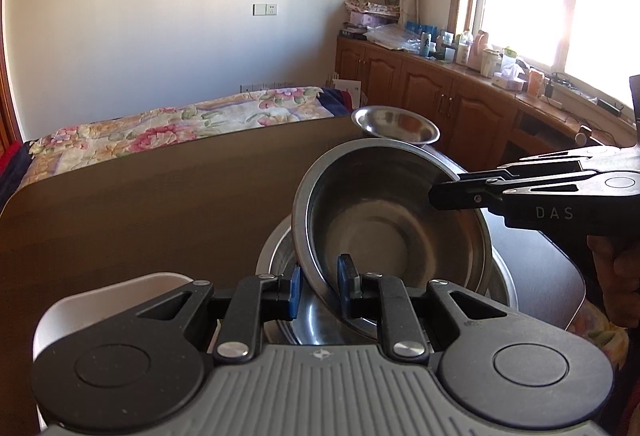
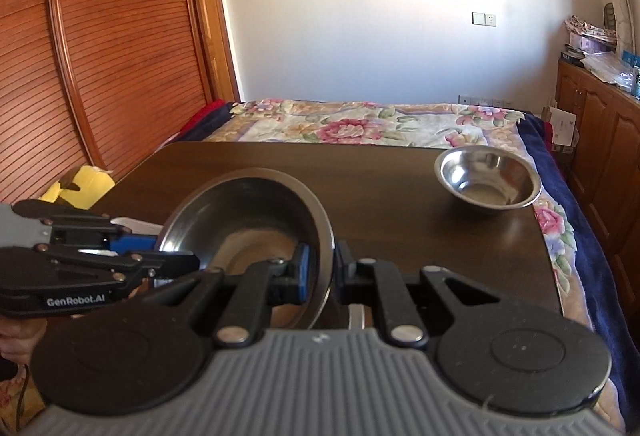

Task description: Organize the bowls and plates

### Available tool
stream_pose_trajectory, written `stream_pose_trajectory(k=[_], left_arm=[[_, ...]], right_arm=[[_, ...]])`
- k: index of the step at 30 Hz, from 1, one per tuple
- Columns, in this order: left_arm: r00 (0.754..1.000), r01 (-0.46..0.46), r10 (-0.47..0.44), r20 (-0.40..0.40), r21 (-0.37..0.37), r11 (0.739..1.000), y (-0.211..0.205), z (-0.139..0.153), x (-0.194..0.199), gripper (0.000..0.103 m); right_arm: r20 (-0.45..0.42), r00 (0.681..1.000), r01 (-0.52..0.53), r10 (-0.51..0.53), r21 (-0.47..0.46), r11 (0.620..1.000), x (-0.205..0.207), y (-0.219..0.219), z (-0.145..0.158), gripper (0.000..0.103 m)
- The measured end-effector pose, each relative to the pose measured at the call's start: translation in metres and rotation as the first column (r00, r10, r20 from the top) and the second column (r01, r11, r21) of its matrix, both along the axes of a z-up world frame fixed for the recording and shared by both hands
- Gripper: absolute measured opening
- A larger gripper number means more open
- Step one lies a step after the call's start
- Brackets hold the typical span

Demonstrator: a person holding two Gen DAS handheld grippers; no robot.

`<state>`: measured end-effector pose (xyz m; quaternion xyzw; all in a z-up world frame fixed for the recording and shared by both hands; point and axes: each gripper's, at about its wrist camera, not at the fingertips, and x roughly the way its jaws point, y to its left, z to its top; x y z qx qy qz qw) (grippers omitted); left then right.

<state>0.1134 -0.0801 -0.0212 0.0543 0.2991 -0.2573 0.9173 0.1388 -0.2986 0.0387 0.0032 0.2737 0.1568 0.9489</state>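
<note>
A steel bowl (image 1: 380, 220) hangs tilted over the dark table (image 1: 160, 195), held by both grippers. My left gripper (image 1: 320, 288) is shut on its near rim, blue pads on either side of the metal. My right gripper (image 1: 436, 195) comes in from the right and is shut on the opposite rim. The right wrist view shows the same bowl (image 2: 248, 220) with my right gripper (image 2: 323, 268) pinching its edge and the left gripper (image 2: 168, 250) on its left side. Right under it on the table lies a wider steel bowl (image 1: 276, 256). A small steel bowl (image 1: 396, 123) (image 2: 488, 175) stands apart at the far right corner.
A pale container (image 1: 120, 288) sits at the table's near left edge. Behind the table (image 2: 380, 187) is a bed with a floral blanket (image 2: 340, 123). Wooden cabinets (image 1: 440, 91) with bottles run under the window on the right. A slatted wooden door (image 2: 100, 35) is at the left.
</note>
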Motion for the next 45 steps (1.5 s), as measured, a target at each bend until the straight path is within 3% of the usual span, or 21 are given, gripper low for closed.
stream_pose_trajectory(k=[17, 24, 45], left_arm=[[1.0, 0.003, -0.002, -0.016, 0.016, 1.0, 0.003, -0.016, -0.005, 0.02], [1.0, 0.002, -0.002, 0.0, 0.026, 1.0, 0.001, -0.019, -0.007, 0.02], [0.999, -0.031, 0.03, 0.033, 0.019, 0.999, 0.004, -0.018, -0.011, 0.02]], right_arm=[[-0.034, 0.999, -0.003, 0.003, -0.013, 1.0, -0.01, 0.007, -0.023, 0.015], [-0.025, 1.0, -0.008, 0.006, -0.081, 0.997, -0.013, 0.017, -0.028, 0.015], [-0.014, 1.0, -0.025, 0.023, -0.153, 0.988, -0.008, 0.029, -0.032, 0.016]])
